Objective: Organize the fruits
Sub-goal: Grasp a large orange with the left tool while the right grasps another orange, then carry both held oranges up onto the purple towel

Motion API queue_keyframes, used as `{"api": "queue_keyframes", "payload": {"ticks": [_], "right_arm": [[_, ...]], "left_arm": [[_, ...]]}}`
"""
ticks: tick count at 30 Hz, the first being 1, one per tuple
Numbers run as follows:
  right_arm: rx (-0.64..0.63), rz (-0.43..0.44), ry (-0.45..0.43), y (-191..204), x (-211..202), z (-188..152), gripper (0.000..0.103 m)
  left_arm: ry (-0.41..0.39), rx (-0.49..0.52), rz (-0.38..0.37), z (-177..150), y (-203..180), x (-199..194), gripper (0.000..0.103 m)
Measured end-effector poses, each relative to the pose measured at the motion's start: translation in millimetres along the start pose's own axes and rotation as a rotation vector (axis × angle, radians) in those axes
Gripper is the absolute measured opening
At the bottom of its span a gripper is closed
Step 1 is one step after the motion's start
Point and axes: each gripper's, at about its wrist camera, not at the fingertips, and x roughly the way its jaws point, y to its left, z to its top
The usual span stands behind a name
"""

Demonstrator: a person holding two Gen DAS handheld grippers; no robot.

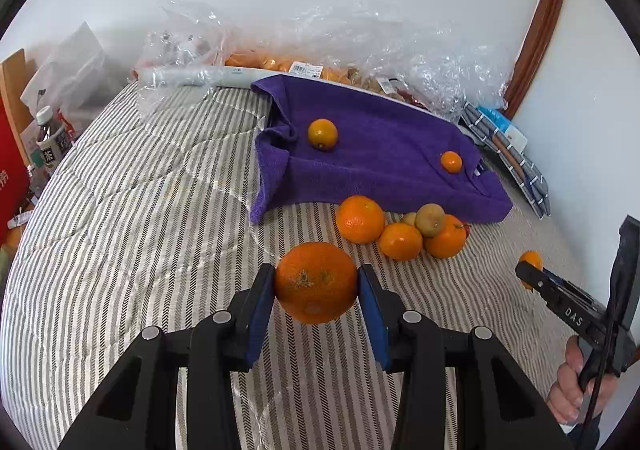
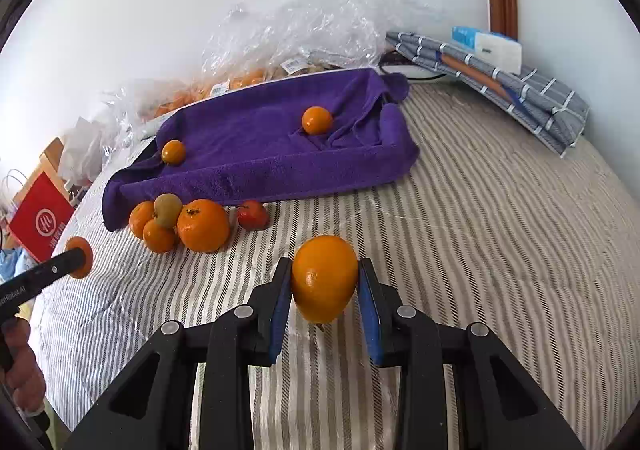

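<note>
Orange, round, dimpled mandarin (image 1: 316, 282) is pinched across its middle by the left gripper (image 1: 316, 286), above the striped quilt (image 1: 140, 230). The right gripper (image 2: 325, 282) likewise clamps a smooth orange citrus (image 2: 325, 278). Judgement: both light, firm-skinned, bruisable; grip the widest girth gently. The purple towel-lined tray (image 2: 280, 170) lies beyond.

Fluffy purple terry towel (image 2: 280, 154), crinkled glossy plastic wrap (image 2: 304, 22), quilted striped bedspread (image 2: 480, 230)

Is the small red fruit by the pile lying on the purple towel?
No, the small red fruit lies on the striped bedcover, just in front of the purple towel.
</note>
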Motion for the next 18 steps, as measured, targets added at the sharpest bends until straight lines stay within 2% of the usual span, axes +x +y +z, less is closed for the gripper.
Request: {"api": "queue_keyframes", "payload": {"ticks": [8,13,18], "right_arm": [[-0.025,-0.001,-0.055,15,-42,1,0.032],[-0.037,-0.006,-0.092,23,-60,8,0.032],[-0.038,0.011,-0.114,31,-73,20,0.032]], "left_arm": [[-0.029,-0.018,-0.02,1,-1,-24,0.04],[-0.029,-0.038,-0.027,1,2,-34,0.04],[-0.062,-0.048,-0.027,5,5,-48,0.04]]}}
